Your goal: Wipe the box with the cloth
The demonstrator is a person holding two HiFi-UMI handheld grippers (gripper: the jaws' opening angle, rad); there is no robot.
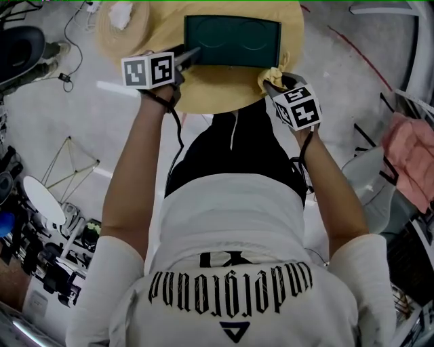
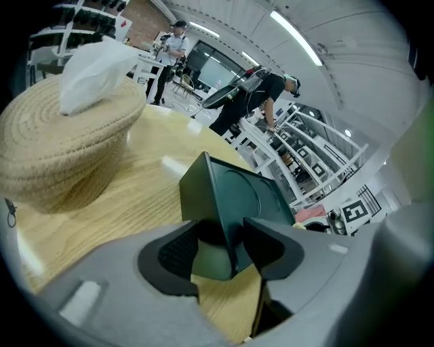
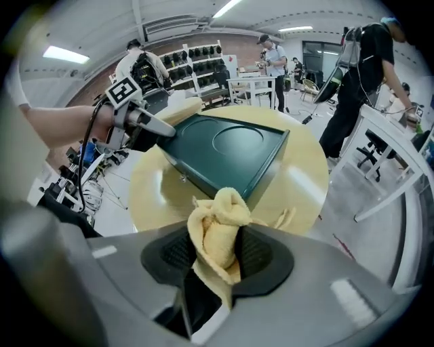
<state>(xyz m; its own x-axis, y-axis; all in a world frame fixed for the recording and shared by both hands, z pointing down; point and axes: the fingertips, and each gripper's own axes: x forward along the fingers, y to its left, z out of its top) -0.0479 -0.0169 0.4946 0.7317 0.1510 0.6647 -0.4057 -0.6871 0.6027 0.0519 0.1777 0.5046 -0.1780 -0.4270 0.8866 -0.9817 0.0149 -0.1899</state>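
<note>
Workshop with racks and strip lights, and in the middle a round wooden table point(image 1: 224, 91). Toward its far side, a dark green box point(image 1: 232, 41): lies flat, broad face up, long axis running left to right across the head view. Left of that, a woven basket point(image 1: 125, 37) topped with a white tissue point(image 1: 121, 13). At the box's near left corner, the left gripper point(image 1: 192, 55), clamped across that corner with a pad on either side of the edge. Plain only in the left gripper view, which also turns the box corner-on to the lens, basket to the left and people at benches behind. At the near right corner, the right gripper point(image 1: 271, 85), clenched on a bunched yellow cloth point(image 3: 220, 227) that stands up between the pads and trails below them. The right gripper view puts the box straight ahead of the cloth, one corner pointing at the fold, and shows the left gripper biting the opposite corner. From above, only a tuft of cloth beside the box's edge; touching or not, cannot tell.
</note>
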